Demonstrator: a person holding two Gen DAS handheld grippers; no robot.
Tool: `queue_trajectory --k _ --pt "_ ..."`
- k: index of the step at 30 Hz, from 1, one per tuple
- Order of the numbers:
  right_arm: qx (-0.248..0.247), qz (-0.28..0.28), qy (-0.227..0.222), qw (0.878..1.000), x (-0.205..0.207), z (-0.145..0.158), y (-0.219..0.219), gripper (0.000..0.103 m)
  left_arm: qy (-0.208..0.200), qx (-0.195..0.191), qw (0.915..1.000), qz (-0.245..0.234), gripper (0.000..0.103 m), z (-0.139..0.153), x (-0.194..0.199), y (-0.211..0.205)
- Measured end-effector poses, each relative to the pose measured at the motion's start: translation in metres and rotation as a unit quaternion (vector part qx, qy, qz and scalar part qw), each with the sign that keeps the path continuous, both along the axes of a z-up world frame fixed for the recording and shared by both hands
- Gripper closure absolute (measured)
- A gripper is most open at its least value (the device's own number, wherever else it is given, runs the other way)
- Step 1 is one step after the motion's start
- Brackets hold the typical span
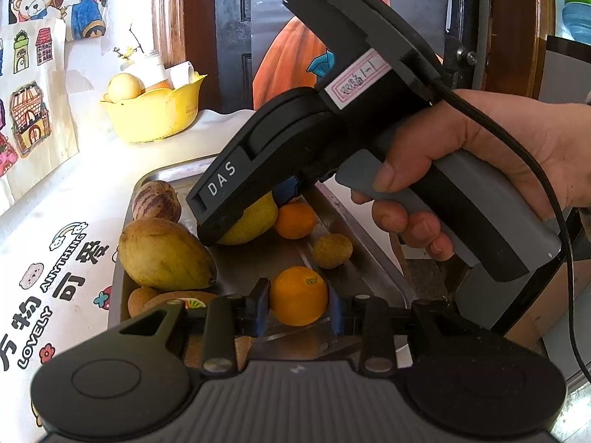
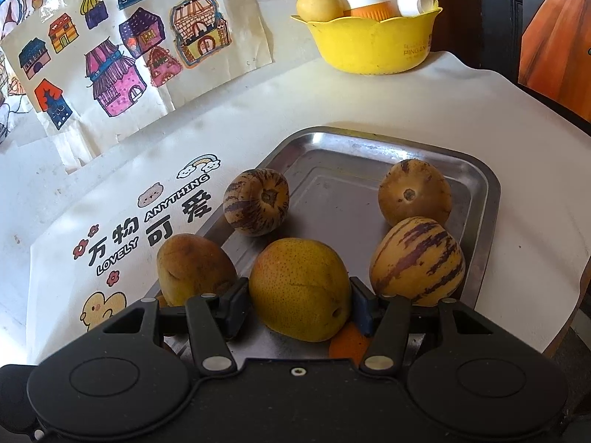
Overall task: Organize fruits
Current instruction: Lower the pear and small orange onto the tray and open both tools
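A steel tray (image 2: 484, 192) holds several fruits. My right gripper (image 2: 299, 301) is shut on a yellow-green pear (image 2: 299, 288) low over the tray. In the left wrist view this gripper (image 1: 258, 203) reaches down over the same pear (image 1: 255, 221). My left gripper (image 1: 297, 302) has its pads on both sides of an orange (image 1: 298, 295) with a sticker. Striped pepino melons (image 2: 256, 202) (image 2: 417, 260) (image 2: 414, 192), a mango (image 1: 162, 253), a small orange (image 1: 295, 219) and a brown fruit (image 1: 332, 250) also lie on the tray.
A yellow bowl (image 2: 373, 42) with a yellow fruit (image 2: 319, 4) and a jar stands at the table's back. A white printed cloth (image 2: 129, 243) covers the table. Drawings hang on the wall at the left. The table edge runs along the right.
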State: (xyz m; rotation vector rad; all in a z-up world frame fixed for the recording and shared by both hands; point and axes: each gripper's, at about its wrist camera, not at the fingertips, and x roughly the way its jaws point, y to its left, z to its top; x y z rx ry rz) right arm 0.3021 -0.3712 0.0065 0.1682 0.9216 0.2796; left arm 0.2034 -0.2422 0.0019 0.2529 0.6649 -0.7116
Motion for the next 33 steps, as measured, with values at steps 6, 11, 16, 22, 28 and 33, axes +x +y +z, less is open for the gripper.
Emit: queue_trajectory --k 6,11,16,22,28,33 --pt "0.000 0.000 0.000 1.000 0.000 0.000 0.000 0.044 0.000 0.001 1.0000 0.000 0.067 0.000 0.000 0.000" --pt "0.001 -0.002 0.000 1.000 -0.001 0.000 0.000 0.044 0.005 -0.003 1.0000 0.000 0.062 0.000 0.001 0.001" --pt "0.001 -0.002 0.000 1.000 -0.001 0.001 0.000 0.044 0.011 -0.007 0.9999 0.003 0.062 0.000 0.003 0.002" --pt "0.006 -0.011 0.002 1.000 -0.003 0.002 -0.005 0.041 0.020 -0.011 0.9997 0.005 0.057 0.000 0.005 0.003" --pt "0.010 -0.014 0.001 1.000 -0.011 0.008 -0.011 0.038 0.016 -0.013 0.9998 0.002 0.049 0.004 -0.001 0.002" --pt "0.010 -0.010 -0.005 1.000 -0.019 0.016 -0.013 0.030 0.007 -0.018 0.9998 0.004 0.040 0.012 -0.005 0.005"
